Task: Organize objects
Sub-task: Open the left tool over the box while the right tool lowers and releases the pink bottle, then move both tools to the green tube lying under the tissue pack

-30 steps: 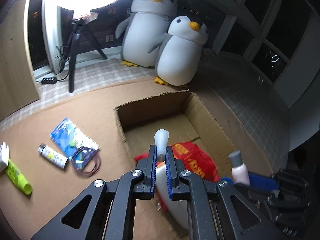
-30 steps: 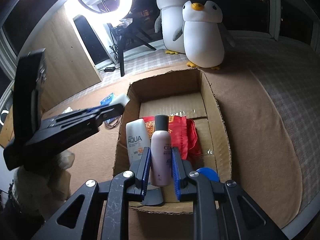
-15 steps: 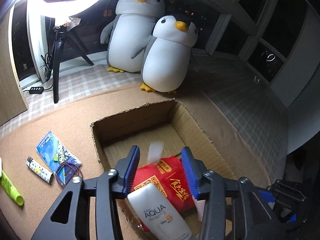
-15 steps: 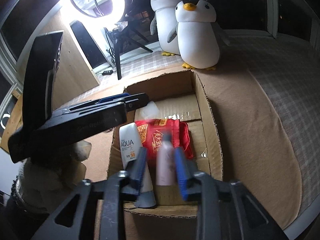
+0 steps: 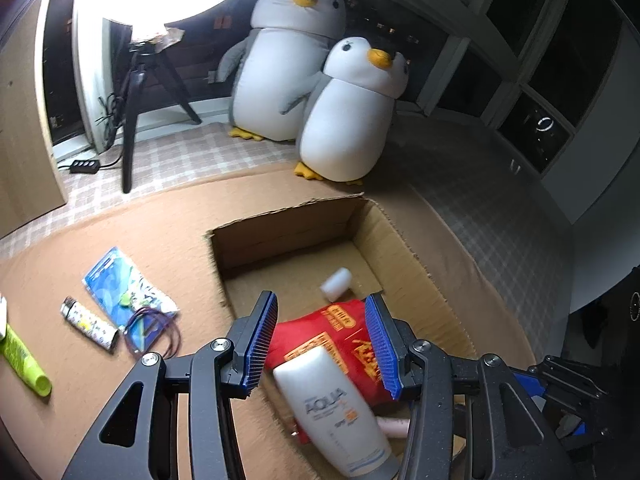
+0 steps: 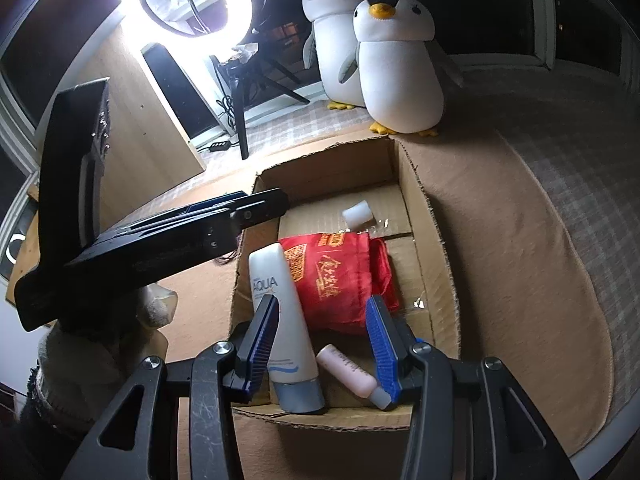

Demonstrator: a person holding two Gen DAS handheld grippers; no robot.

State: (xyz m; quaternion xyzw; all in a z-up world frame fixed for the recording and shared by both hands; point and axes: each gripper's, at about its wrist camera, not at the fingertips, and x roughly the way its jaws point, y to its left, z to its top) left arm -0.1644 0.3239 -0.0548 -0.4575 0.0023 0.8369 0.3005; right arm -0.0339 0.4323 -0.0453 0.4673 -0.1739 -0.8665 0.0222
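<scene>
An open cardboard box (image 5: 404, 248) (image 6: 424, 216) holds a red pouch (image 5: 328, 340) (image 6: 336, 276), a white AQUA tube (image 5: 340, 412) (image 6: 280, 312), a pink bottle (image 6: 348, 370) lying on its side, and a small white bottle (image 5: 336, 279) (image 6: 358, 212) near the back wall. My left gripper (image 5: 322, 344) (image 6: 276, 206) hovers open over the pouch and tube, gripping nothing. Over the box's near end, my right gripper (image 6: 320, 346) has its jaws opening; the pink bottle lies below them, and the pads do not press on it.
Left of the box on the brown mat lie a blue packet (image 5: 128, 292) with hair ties (image 5: 152, 330), a lighter (image 5: 90, 324) and a green tube (image 5: 24, 360). Two plush penguins (image 5: 344, 120) and a ring light on a tripod (image 5: 132, 92) stand behind.
Both grippers opened. The left let go of the small white bottle, which now lies at the back of the box. The right released the pink bottle, which tipped onto the box floor.
</scene>
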